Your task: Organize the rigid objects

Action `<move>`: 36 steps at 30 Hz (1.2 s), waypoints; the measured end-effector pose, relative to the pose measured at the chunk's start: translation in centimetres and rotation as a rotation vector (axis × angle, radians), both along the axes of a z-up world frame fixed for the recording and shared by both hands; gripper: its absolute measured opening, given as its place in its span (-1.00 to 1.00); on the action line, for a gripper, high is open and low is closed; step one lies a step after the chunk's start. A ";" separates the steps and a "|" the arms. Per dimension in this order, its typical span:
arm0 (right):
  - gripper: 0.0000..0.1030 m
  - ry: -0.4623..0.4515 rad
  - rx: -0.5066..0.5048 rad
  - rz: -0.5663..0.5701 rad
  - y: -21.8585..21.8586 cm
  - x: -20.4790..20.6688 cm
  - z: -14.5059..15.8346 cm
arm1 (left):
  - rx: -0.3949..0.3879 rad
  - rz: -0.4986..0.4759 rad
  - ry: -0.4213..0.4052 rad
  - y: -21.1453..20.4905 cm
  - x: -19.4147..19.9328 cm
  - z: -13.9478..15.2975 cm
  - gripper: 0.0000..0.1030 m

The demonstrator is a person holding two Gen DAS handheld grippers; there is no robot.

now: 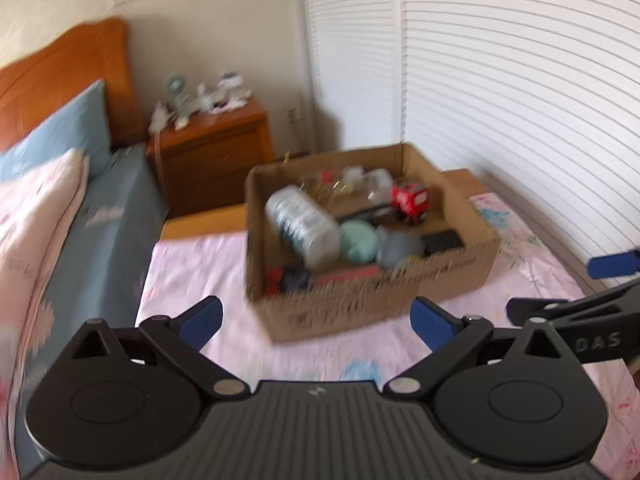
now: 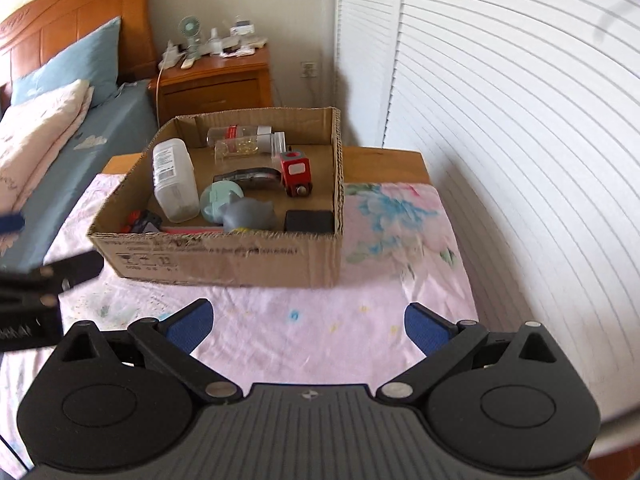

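Left gripper (image 1: 316, 322): jaws spread wide, nothing between the blue pads, hovering over the pink floral sheet (image 1: 208, 268), short of the box. Right gripper (image 2: 308, 324): also wide apart and empty, same stance, pointing down at the sheet just in front of the box. Both probably held back and open for a reach-in, or fresh from a drop-off; can't tell which.

Cardboard box (image 2: 224, 254) sits on the sheet near the foot of the bed, open top, flaps gone. All the rigid items are inside it, none loose on the sheet:
- white labelled plastic bottle (image 2: 174, 180) lying along the left wall
- two clear bottles (image 2: 240, 140) lying at the back, one with a red band
- red cube-shaped toy (image 2: 296, 172) mid-right
- mint round case (image 2: 218, 198) touching a grey figure (image 2: 248, 212)
- black flat box (image 2: 309, 221) front right corner
- small red-black item (image 2: 138, 220) front left, partly hidden by the wall

Left view blurred, contents less clear there.

Contents look dumped, not sorted; task likely early or mid.
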State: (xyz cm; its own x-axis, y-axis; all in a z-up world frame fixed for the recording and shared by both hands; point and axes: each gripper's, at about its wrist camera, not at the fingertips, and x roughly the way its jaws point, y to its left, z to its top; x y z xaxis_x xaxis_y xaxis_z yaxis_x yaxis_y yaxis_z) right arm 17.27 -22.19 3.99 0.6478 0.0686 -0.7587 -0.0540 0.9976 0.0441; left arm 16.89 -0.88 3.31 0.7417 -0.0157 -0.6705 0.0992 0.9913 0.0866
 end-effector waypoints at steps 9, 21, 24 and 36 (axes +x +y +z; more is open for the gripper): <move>1.00 -0.026 0.035 -0.047 1.0 -2.6 0.4 | -0.006 0.063 0.015 0.8 -2.3 0.2 0.93; 1.00 -0.046 0.036 -0.060 0.9 -3.2 0.9 | 0.001 0.078 -0.001 0.6 -3.0 0.7 0.94; 1.00 -0.050 0.036 -0.063 0.8 -3.3 1.0 | -0.005 0.074 -0.002 0.5 -3.0 0.8 0.94; 1.00 -0.061 0.036 -0.068 0.7 -3.5 1.2 | -0.006 0.077 -0.007 0.4 -3.4 1.0 0.94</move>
